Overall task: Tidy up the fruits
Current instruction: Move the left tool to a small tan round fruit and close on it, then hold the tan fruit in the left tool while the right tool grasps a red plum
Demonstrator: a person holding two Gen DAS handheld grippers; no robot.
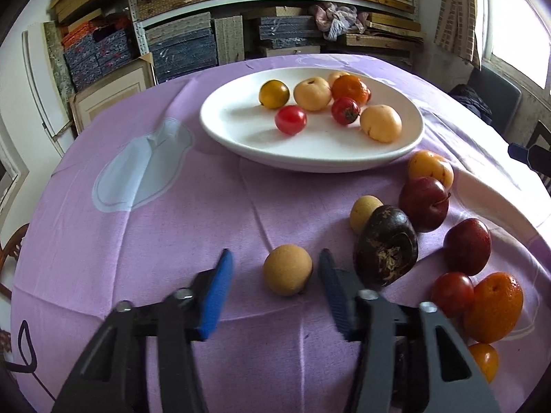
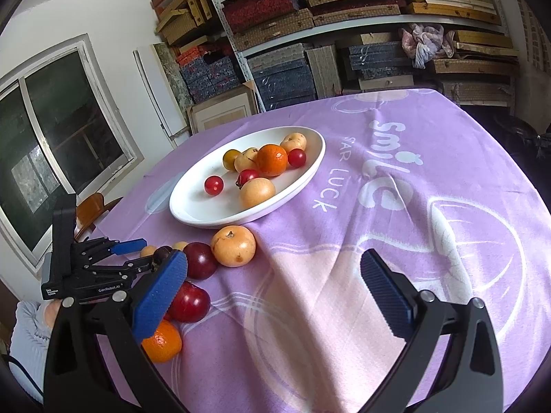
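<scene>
Lying untouched between the left tool's [image 1: 275,268] spread pads [image 1: 215,296], 1 tan round fruit [image 1: 287,270].

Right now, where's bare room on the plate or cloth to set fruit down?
The white plate is bare along its left side, beside the cherry tomato. The purple cloth left of the tan round fruit is free. The plums crowd the right.
</scene>
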